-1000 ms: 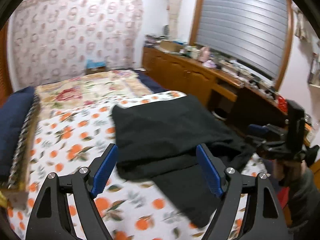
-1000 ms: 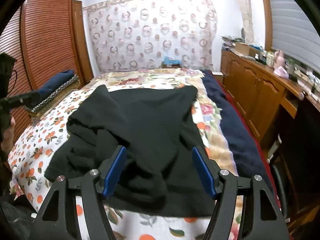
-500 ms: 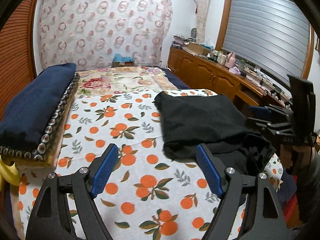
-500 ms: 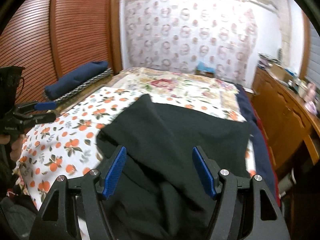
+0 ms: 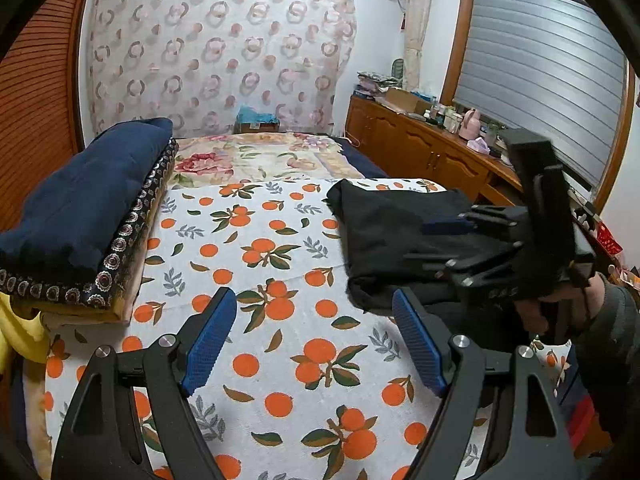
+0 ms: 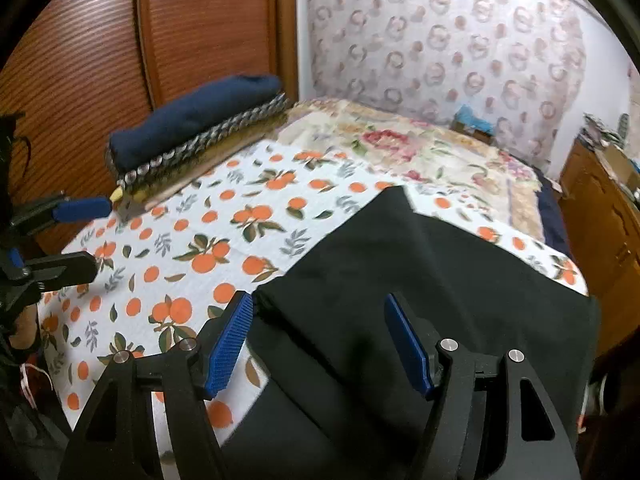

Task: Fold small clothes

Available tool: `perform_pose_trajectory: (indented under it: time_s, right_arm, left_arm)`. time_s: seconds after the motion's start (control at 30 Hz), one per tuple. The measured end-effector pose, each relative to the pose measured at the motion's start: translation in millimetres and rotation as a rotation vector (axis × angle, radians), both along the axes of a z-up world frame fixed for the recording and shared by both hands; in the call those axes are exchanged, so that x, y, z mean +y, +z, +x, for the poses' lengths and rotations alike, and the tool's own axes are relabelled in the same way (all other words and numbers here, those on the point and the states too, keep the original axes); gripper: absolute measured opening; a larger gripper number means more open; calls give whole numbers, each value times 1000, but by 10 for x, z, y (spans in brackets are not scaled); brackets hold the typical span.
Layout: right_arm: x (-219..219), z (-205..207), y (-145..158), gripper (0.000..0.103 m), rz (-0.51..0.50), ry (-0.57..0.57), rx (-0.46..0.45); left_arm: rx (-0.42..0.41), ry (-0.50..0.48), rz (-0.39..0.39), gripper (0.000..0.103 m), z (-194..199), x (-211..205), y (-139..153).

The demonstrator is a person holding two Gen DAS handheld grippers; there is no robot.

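Note:
A black garment (image 5: 392, 236) lies partly folded on the right side of a bed sheet printed with oranges (image 5: 256, 264); it fills the lower right of the right wrist view (image 6: 420, 292). My left gripper (image 5: 316, 336) is open and empty above the bare sheet, left of the garment. My right gripper (image 6: 320, 340) is open and empty just above the garment's near left edge. The right gripper shows in the left wrist view (image 5: 472, 240) over the garment. The left gripper shows at the left edge of the right wrist view (image 6: 68, 236).
A folded navy blanket on a patterned cushion (image 5: 84, 208) lies along the bed's left side by a wooden slatted wardrobe (image 6: 100, 52). A floral quilt (image 5: 256, 160) covers the far bed. A wooden cabinet with clutter (image 5: 432, 152) runs along the right wall.
Both grippers have swung left: the garment has shifted to the right in both views, and the navy blanket and wardrobe have come into view. Both grippers stay open and empty.

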State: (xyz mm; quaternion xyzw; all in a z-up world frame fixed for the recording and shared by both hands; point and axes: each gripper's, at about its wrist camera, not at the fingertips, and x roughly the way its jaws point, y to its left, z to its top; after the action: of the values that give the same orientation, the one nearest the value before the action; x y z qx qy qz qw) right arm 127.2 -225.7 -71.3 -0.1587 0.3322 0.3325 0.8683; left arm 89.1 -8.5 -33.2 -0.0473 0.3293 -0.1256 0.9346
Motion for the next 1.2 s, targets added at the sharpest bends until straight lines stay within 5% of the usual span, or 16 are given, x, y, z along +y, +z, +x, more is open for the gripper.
perform_pose_trajectory:
  time_s: [0.27,0.7,0.73,0.87,1.2]
  right_arm:
    - [135,213,-213,70,-75,42,59]
    - [451,144,-324,70,-196,61,-19]
    - [450,149,-320,66,-191,61,-18]
    - [445,96,-305,15,-199,51,-49]
    - [-188,163,442,8,30,-60,-139]
  left_arm:
    - [8,7,-9,81,-10,41,-52]
    - [19,2,-17,81,1,14,-121]
    - [20,2,-19,81,1,9,-132]
    - [22,1,-21,81,4,5,-149]
    - [20,-12,-24,81,-9,-24,-165]
